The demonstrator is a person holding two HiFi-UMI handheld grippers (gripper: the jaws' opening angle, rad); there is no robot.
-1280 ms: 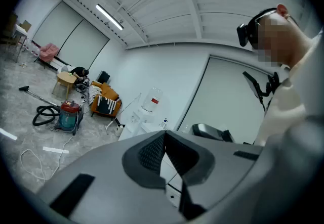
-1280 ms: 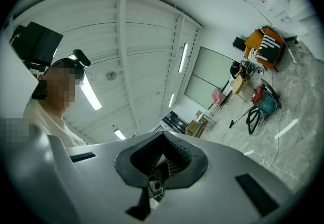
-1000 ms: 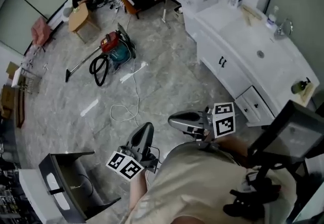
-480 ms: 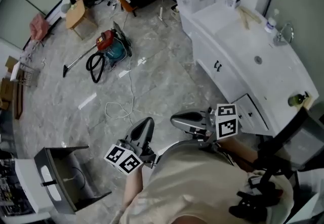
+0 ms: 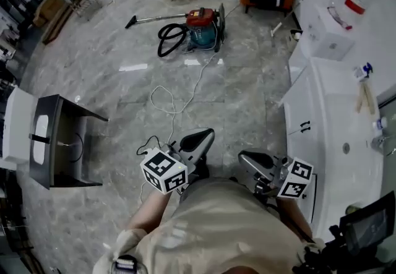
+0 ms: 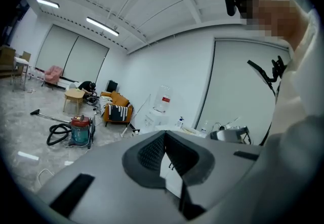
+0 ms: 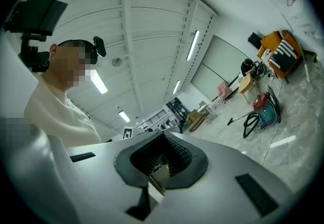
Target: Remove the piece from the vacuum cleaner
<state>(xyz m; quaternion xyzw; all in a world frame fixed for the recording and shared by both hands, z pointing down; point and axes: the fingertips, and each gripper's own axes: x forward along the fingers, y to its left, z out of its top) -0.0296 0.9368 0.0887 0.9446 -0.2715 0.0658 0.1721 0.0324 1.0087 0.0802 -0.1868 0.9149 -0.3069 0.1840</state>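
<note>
The vacuum sits at upper centre of the head view, well apart from the left gripper and right gripper at lower centre. Both are closed and empty.

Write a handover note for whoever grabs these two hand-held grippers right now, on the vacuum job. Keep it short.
Left hand-held gripper: shut, empty, held close to the body.
Right hand-held gripper: shut, empty, also close to the body.
Vacuum: on the floor across the room, apparently out of reach. Its hose is looped beside it and the wand lies on the floor. A white cord trails toward the person.
Done: nothing, as far as can be seen; no piece is off.
Left: walk over, open a gripper, take the piece off the vacuum.
</note>
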